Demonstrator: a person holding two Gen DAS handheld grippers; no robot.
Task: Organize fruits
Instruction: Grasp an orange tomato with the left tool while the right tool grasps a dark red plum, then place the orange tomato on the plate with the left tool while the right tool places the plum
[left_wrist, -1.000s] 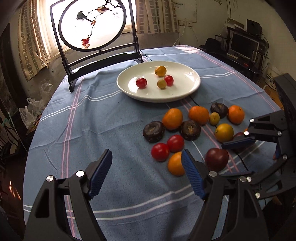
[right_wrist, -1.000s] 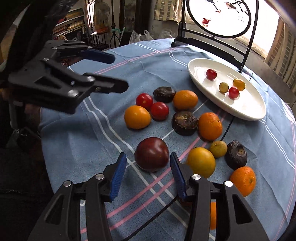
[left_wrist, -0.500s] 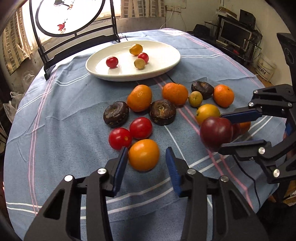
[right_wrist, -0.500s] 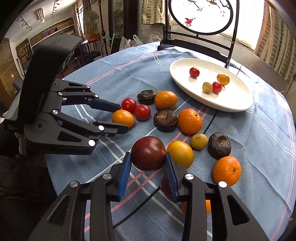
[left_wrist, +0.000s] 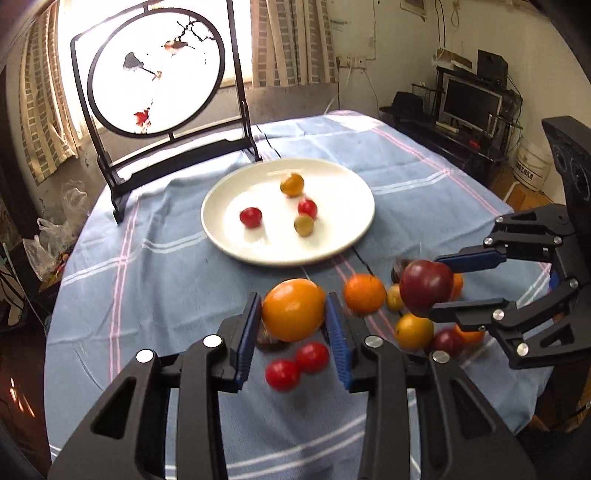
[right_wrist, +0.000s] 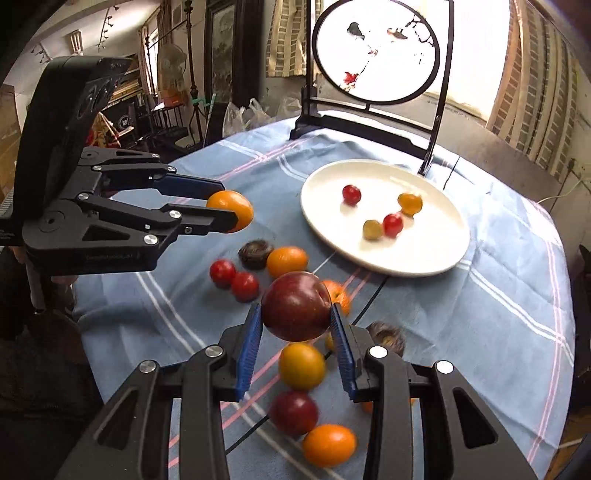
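My left gripper (left_wrist: 293, 317) is shut on an orange tomato (left_wrist: 293, 309) and holds it above the blue cloth; it also shows in the right wrist view (right_wrist: 231, 210). My right gripper (right_wrist: 295, 326) is shut on a dark red plum (right_wrist: 295, 305), lifted off the table; it also shows in the left wrist view (left_wrist: 424, 286). A white plate (left_wrist: 332, 236) beyond holds several small tomatoes. More fruit lies on the cloth below both grippers: red tomatoes (left_wrist: 295, 365), oranges (left_wrist: 364, 293), a yellow fruit (right_wrist: 301, 365) and dark brown fruits (right_wrist: 253, 253).
A black stand with a round painted screen (left_wrist: 155, 70) stands at the table's far edge behind the plate. A thin black cable (right_wrist: 373, 295) runs across the cloth. The blue striped tablecloth (left_wrist: 147, 277) covers the round table.
Both grippers have risen with their fruit. The left gripper closed on the orange tomato and lifted it; the right lifted the plum higher. Both views now face the plate and screen.
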